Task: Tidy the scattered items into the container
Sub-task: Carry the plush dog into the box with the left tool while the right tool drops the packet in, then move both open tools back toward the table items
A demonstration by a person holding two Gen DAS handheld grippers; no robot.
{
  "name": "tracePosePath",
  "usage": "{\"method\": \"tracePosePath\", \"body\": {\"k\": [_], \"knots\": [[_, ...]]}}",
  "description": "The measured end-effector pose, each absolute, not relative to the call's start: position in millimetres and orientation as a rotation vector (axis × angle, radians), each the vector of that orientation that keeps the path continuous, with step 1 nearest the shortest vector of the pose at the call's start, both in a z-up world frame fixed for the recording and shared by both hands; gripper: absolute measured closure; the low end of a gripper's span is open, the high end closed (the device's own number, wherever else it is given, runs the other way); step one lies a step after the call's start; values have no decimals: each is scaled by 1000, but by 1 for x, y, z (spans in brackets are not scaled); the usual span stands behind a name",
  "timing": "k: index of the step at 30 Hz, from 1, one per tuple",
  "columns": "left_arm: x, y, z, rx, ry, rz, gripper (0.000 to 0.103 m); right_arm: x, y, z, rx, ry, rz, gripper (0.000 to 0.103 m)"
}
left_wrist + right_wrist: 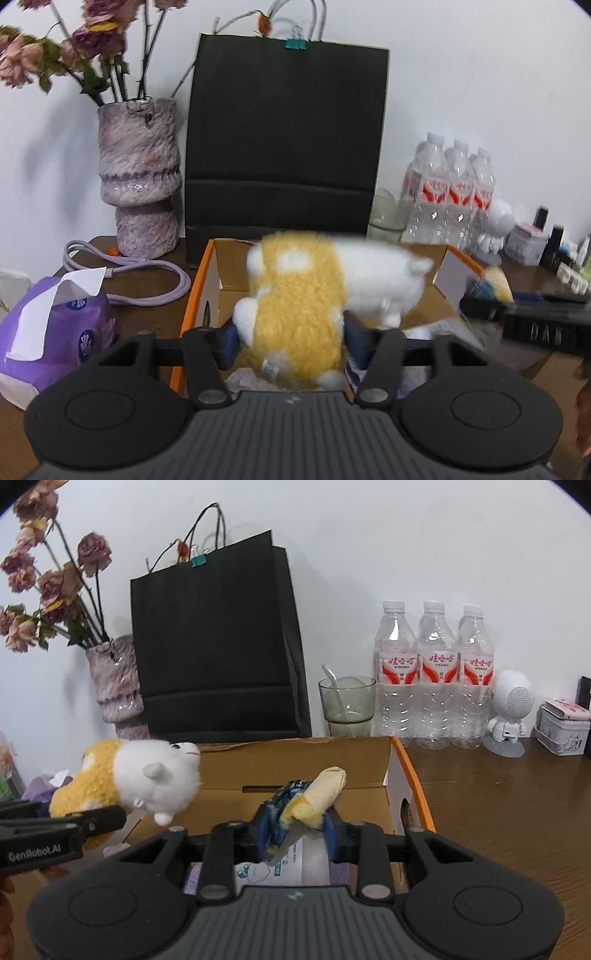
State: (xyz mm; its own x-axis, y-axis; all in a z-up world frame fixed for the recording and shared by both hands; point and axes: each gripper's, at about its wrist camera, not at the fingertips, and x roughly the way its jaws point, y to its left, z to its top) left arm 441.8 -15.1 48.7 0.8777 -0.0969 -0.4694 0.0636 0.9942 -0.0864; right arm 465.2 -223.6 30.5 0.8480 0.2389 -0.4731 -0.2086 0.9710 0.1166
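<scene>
A yellow and white plush toy (299, 295) hangs over the open cardboard box (195, 291), blurred against my sharp left gripper (291, 347). The jaws stand wide, one on either side of its yellow body, and do not squeeze it. In the right wrist view the toy (147, 775) rests by the left gripper's finger (92, 823) at the box's left edge. My right gripper (297, 830) is over the box (413, 775), with a cream and yellow snack in a crinkled blue wrapper (321, 790) loose between its open jaws. Below it, a white printed packet (288, 871) lies in the box.
Behind the box stand a black paper bag (284, 147), a purple vase of dried flowers (140, 173), a glass with a spoon (347, 705) and three water bottles (436, 672). A purple tissue pack (55, 325) and cable (147, 273) lie left. A white figure (511, 709) and tin (563, 727) stand right.
</scene>
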Motion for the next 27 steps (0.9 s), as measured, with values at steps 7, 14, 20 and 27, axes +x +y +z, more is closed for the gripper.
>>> {"method": "tracePosePath", "body": {"k": [7, 14, 20, 27], "knots": [[440, -16, 55, -51, 480, -48, 0, 464, -220, 32, 6, 530, 198, 0], [441, -16, 53, -50, 495, -42, 0, 463, -221, 32, 9, 541, 186, 0], [438, -20, 53, -37, 495, -47, 0, 462, -221, 32, 9, 540, 185, 0], [431, -18, 62, -47, 474, -61, 0, 458, -222, 37, 10, 532, 187, 0]]}}
